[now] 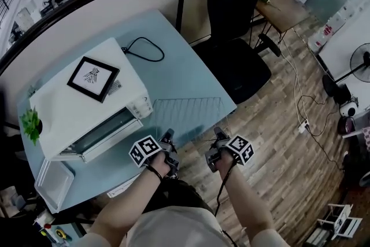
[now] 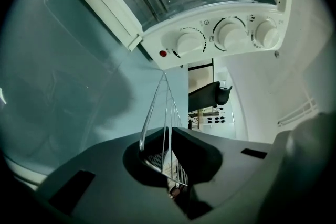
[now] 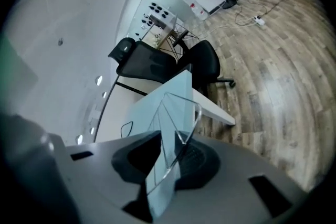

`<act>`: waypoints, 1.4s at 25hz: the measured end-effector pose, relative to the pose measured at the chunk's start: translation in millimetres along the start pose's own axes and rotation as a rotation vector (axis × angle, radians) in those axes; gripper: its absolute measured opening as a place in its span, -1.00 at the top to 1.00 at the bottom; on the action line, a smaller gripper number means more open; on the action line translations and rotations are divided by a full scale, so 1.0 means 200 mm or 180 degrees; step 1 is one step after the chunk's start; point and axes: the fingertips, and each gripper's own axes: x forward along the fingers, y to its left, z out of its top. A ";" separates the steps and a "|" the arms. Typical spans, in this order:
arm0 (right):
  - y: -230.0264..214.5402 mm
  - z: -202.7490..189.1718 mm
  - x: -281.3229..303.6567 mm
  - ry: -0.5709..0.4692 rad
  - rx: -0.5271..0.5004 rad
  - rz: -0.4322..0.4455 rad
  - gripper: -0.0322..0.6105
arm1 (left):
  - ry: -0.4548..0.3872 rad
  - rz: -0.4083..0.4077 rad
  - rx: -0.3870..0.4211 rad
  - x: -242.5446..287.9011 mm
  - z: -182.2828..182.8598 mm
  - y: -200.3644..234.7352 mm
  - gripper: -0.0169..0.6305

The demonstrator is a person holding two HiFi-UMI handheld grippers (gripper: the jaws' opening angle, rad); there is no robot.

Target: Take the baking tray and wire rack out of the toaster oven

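Observation:
The wire rack [image 1: 188, 113] lies flat on the light blue table [image 1: 153, 26], just right of the white toaster oven [image 1: 75, 107], whose door hangs open. My left gripper [image 1: 168, 137] is shut on the rack's near edge; in the left gripper view the rack [image 2: 164, 107] runs out from between the jaws toward the oven's knobs [image 2: 226, 34]. My right gripper [image 1: 219, 135] is at the same edge, further right. Its jaws stand slightly apart with the rack's rim [image 3: 181, 113] between them. The white baking tray [image 1: 55, 182] rests on the table's near left corner.
A framed picture [image 1: 92, 78] lies on top of the oven and a small green plant [image 1: 32, 124] stands at its left. A black cable [image 1: 144, 49] loops behind it. A black office chair [image 1: 237, 37] stands past the table's right edge, over wooden floor [image 1: 277, 142].

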 end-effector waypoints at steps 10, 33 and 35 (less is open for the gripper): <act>-0.14 0.07 0.23 0.0331 -0.0746 -0.0712 0.19 | 0.0182 0.0139 -0.0005 0.20 0.03 0.06 0.72; -0.17 0.22 0.35 0.0164 -0.1704 -0.1193 -0.63 | 0.0137 0.0611 0.0260 0.20 0.15 0.01 -0.05; -0.16 0.24 0.38 0.0206 -0.1872 -0.1246 -0.74 | 0.0126 0.0667 0.0261 0.19 0.15 0.02 -0.09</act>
